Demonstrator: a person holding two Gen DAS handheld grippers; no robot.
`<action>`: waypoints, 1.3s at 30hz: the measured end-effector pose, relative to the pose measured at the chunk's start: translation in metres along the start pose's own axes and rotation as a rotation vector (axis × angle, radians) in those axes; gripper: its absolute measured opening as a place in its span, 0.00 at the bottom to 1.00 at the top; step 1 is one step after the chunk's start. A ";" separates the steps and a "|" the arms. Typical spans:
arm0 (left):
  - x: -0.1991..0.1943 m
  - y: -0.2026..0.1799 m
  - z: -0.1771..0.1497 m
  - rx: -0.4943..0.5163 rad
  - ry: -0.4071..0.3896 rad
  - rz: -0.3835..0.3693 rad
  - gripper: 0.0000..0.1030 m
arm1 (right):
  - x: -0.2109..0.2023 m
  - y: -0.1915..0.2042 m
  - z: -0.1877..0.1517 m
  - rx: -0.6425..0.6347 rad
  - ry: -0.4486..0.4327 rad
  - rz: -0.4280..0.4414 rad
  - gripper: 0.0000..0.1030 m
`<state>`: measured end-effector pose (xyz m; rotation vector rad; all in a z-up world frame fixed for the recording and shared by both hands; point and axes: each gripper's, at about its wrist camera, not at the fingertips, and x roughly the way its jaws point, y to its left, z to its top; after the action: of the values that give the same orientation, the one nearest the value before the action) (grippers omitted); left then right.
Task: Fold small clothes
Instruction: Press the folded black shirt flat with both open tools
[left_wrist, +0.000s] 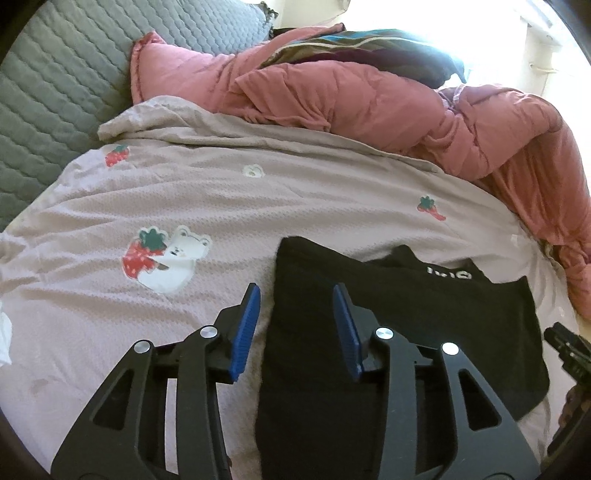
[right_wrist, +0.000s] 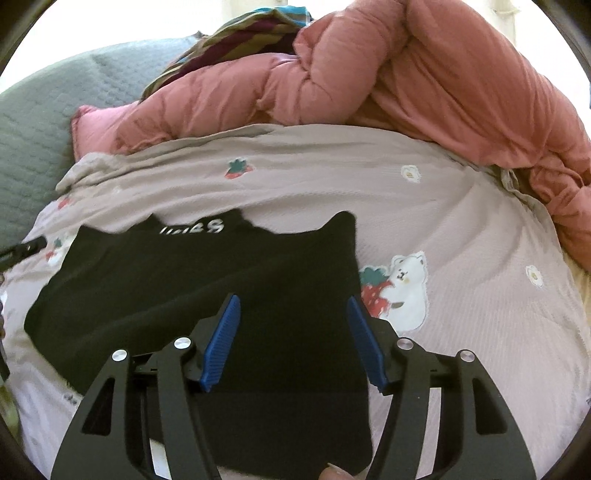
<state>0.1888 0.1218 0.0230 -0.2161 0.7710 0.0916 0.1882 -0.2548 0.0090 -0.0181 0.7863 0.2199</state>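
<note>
On the textured mauve bedspread lies a flat black garment.

black garment near hem cut off btm | print unreadable (blurry)

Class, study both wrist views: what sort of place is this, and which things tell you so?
Most likely a bedroom, with the work done on a bed. A pale pink bedspread with strawberry and bear prints covers the surface, a rumpled salmon-pink quilted duvet is heaped behind, and a grey quilted headboard cushion backs it.
</note>
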 end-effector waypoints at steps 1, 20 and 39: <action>-0.001 -0.003 -0.002 0.004 0.002 -0.008 0.34 | -0.001 0.003 -0.002 -0.010 0.001 0.005 0.57; 0.054 -0.028 -0.039 0.118 0.154 0.069 0.69 | -0.004 0.038 -0.025 -0.141 0.068 0.034 0.57; 0.043 -0.022 -0.040 0.067 0.164 0.035 0.69 | 0.016 0.005 -0.051 0.002 0.184 0.005 0.60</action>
<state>0.1955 0.0915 -0.0310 -0.1477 0.9403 0.0816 0.1623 -0.2516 -0.0376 -0.0344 0.9697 0.2245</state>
